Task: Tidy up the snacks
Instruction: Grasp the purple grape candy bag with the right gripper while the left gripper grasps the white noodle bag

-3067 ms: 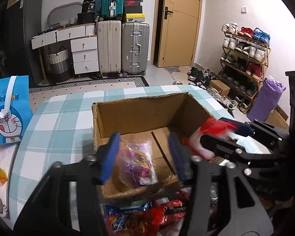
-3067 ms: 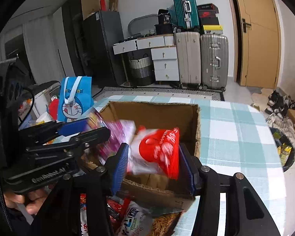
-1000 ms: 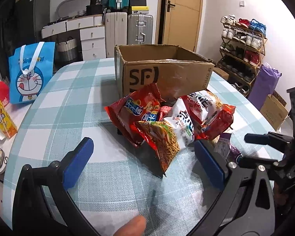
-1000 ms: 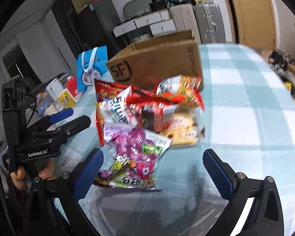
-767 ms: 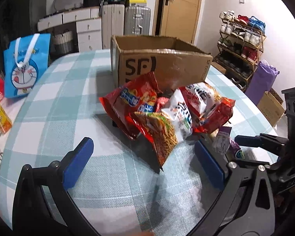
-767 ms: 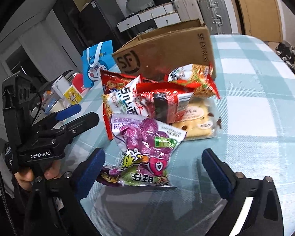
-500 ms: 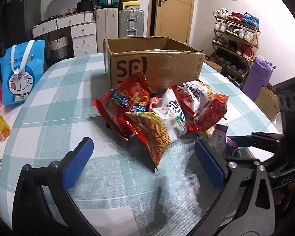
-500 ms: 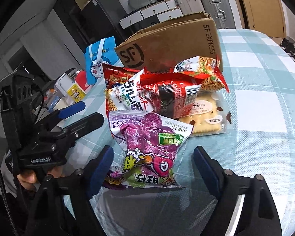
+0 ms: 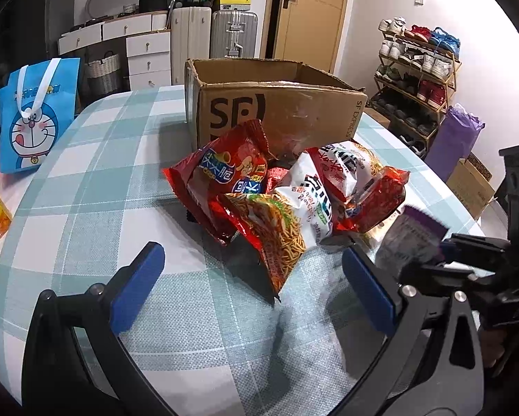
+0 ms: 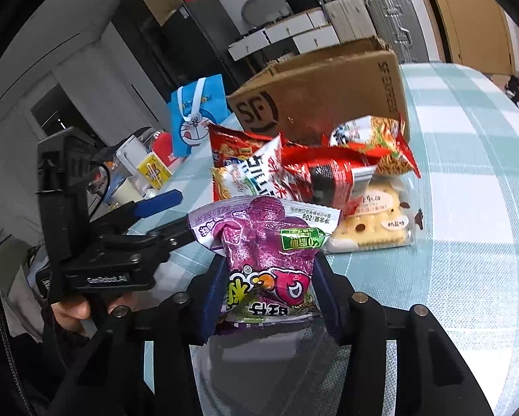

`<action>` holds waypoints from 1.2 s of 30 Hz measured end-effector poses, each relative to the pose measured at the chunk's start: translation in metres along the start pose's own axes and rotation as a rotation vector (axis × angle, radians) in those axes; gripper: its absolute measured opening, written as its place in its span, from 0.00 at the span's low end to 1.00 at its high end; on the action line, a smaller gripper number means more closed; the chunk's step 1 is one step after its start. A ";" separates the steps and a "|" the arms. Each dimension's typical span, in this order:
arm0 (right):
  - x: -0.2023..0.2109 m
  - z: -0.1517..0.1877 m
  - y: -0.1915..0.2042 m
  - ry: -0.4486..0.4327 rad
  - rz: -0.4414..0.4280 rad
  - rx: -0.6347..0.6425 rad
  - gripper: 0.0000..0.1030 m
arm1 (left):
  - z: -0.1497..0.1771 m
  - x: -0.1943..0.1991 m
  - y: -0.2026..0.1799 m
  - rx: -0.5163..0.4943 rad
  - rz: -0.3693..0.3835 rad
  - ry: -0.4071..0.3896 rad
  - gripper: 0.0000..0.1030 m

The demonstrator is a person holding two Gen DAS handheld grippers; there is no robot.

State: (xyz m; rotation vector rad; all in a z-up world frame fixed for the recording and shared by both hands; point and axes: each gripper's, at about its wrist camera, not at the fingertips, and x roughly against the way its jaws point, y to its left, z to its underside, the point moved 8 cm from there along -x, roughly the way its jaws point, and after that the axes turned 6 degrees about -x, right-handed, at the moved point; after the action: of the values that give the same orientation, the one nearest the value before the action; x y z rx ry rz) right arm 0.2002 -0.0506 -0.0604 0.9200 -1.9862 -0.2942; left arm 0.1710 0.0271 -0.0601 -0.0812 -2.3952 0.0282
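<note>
the right gripper (image 10: 267, 289) has just been closing and now pinches the purple snack bag (image 10: 264, 242) by its lower half, likely because that bag lies nearest, at the 6 o'clock edge of the snack pile (image 9: 287, 194). the left gripper (image 9: 252, 287) hangs wide open and empty over the checked counter (image 9: 86, 208), free for another bag. the open cardboard box (image 9: 276, 111) stands at 12 o'clock, touching the pile, probably where the snacks go.
</note>
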 end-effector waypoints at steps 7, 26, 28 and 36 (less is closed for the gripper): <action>0.026 -0.014 0.002 -0.077 -0.003 0.021 0.48 | -0.005 -0.009 -0.003 -0.011 0.014 0.011 0.99; 0.066 -0.029 -0.030 -0.152 0.047 -0.022 0.48 | -0.019 -0.032 -0.032 -0.090 0.062 0.038 0.75; 0.065 -0.029 -0.035 -0.150 0.051 -0.031 0.48 | -0.018 -0.032 -0.032 -0.087 0.071 0.045 0.73; 0.063 -0.027 -0.040 -0.143 0.052 -0.046 0.48 | -0.008 -0.049 -0.036 -0.084 0.059 0.132 0.74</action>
State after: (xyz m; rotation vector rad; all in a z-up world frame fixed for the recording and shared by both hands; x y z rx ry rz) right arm 0.2215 -0.1185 -0.0264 0.8364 -2.1216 -0.3840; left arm 0.2101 -0.0120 -0.0858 -0.1881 -2.2609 -0.0489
